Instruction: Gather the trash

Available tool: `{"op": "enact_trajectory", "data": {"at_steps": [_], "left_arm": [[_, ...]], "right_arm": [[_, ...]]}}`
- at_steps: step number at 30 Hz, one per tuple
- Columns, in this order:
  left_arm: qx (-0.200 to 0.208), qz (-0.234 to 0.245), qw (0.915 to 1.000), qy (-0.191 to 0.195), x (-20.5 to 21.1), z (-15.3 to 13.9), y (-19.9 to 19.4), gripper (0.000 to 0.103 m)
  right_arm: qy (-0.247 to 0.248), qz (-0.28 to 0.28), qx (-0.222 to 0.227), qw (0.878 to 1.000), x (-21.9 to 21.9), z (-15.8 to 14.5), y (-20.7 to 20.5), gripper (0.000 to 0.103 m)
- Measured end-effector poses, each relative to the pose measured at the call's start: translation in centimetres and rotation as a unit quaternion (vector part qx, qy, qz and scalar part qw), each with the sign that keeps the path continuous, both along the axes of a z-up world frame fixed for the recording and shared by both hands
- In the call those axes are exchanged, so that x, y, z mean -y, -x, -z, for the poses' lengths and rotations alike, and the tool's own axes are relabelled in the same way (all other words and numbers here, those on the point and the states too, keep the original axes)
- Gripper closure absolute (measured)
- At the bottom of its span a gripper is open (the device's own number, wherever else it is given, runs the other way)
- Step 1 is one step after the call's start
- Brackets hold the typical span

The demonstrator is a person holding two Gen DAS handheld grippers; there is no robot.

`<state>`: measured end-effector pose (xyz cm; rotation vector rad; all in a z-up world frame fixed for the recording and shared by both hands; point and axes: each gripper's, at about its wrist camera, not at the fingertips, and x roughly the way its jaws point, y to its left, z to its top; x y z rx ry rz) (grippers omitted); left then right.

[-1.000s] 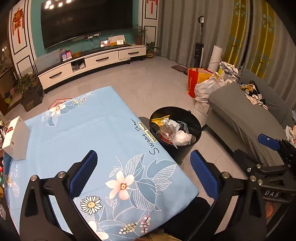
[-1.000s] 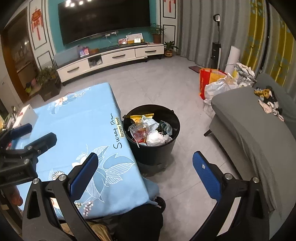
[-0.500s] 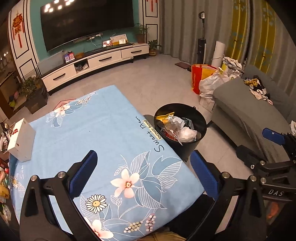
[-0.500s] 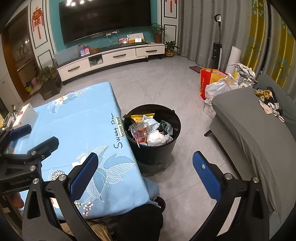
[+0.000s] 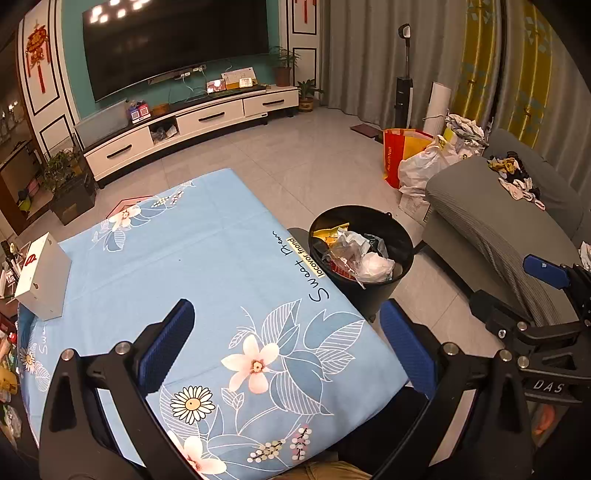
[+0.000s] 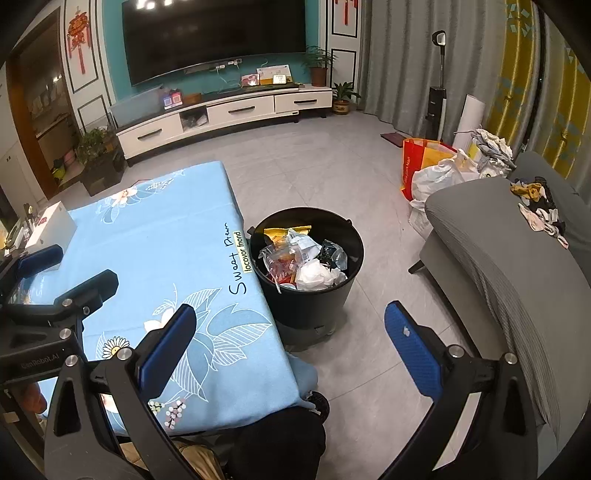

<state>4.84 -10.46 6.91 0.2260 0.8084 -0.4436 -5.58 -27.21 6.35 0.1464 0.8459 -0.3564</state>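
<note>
We work in a living room with a grey tiled floor, over a table covered by a light blue floral cloth. We take the black trash bin as our reference landmark; it stands on the floor, just beside the table's right edge.

The left gripper hangs above the near part of the cloth, to the left of the bin, with its blue pads spread wide apart and nothing between them. The right gripper hangs on the near side of the bin, over the table's corner and the floor, with its pads likewise wide apart and empty.

The collected trash lies inside the bin: crumpled white paper, clear plastic wrappers and a yellow packet fill it near to the rim.

Left of the bin, at the far left edge of the cloth, we see a white box. Right of the bin stands a grey sofa with small clothing items on it. Beyond the bin, near the sofa's far end, sit a red bag and a white plastic bag. Far behind the bin, a white TV cabinet runs along the teal wall under a large dark screen.
</note>
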Motion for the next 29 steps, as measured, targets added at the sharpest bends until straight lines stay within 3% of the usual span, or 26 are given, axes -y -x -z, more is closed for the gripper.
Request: {"op": "enact_trajectory", "data": {"at_steps": [29], "left_arm": [[-0.006, -0.018, 0.9998, 0.003, -0.32, 0.15, -0.48, 0.003]], "right_arm": [[-0.001, -0.001, 0.002, 1.0, 0.04, 0.21, -0.07, 0.003]]}}
